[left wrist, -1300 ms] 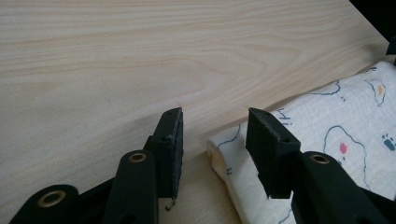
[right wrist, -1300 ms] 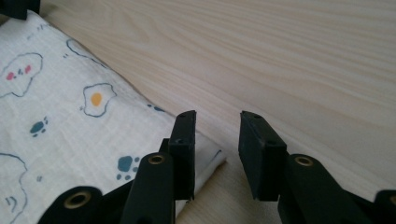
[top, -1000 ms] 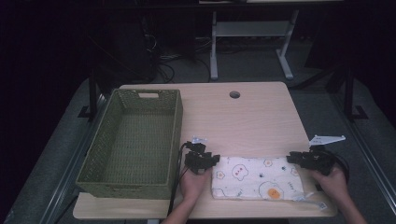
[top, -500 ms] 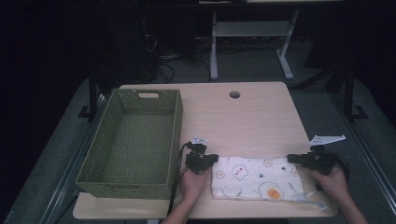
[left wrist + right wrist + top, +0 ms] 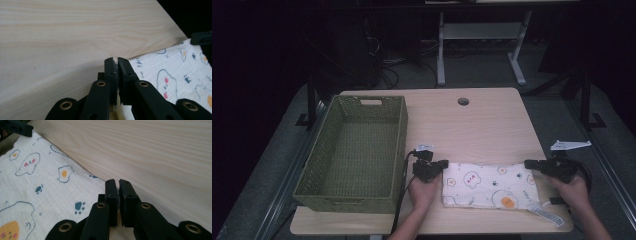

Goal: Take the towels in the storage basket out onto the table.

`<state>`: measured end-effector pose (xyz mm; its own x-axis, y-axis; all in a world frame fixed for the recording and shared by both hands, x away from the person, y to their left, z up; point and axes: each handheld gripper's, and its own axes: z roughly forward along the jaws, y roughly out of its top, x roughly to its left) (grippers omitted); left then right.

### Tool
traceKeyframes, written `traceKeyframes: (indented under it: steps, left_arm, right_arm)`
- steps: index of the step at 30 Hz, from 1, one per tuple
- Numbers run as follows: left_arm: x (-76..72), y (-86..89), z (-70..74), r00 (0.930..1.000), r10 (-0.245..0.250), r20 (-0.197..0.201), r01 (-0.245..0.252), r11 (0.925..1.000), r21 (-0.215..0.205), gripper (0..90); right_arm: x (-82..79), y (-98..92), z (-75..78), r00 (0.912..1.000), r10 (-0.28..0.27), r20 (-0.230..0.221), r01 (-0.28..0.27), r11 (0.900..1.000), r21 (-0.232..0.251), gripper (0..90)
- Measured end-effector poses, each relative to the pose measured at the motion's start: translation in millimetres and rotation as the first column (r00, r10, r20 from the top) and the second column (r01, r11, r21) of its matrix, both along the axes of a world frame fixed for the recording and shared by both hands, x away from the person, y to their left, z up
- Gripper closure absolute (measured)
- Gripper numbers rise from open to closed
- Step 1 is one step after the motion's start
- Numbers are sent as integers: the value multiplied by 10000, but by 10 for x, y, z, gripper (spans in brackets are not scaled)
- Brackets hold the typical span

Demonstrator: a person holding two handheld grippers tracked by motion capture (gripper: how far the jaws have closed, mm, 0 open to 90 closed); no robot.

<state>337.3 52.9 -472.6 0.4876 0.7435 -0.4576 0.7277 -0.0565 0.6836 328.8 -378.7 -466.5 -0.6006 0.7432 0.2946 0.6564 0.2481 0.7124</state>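
White printed cloth pinched at both far corners, low in the frame on the table.
Left claw and right claw have just closed on its corners; next, I'd judge, a level lift toward the wicker basket at left.

Table: pale wood-grain top, smooth and matt, with fine straight grain lines. Cloth: white woven fabric of crinkled, gauze-like texture, matt, printed with fried eggs, clouds and paw marks. Basket: olive-green wicker weave, rough and matt. Left gripper and right gripper: matt black plastic with brass-coloured metal rivets.
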Motion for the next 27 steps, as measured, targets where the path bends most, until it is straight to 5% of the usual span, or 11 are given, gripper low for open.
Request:
traceKeyframes:
  steps: [11, 18, 27]
  left_arm:
    - [137, -45, 25, 9995, 253, 169, -256, 9996, 136, 866]
    - [194, 21, 111, 9978, 441, 493, -409, 9971, -648, 866]
    - [149, 77, 203, 9965, 204, 805, -127, 9955, -944, 866]
  right_arm:
    - [125, -31, -19, 9998, -154, -99, 152, 9996, -218, 855]
    - [170, -58, 96, 9994, -265, 230, 258, 9992, 294, 856]
    - [116, -57, 252, 9972, -142, 730, 94, 9978, 661, 856]
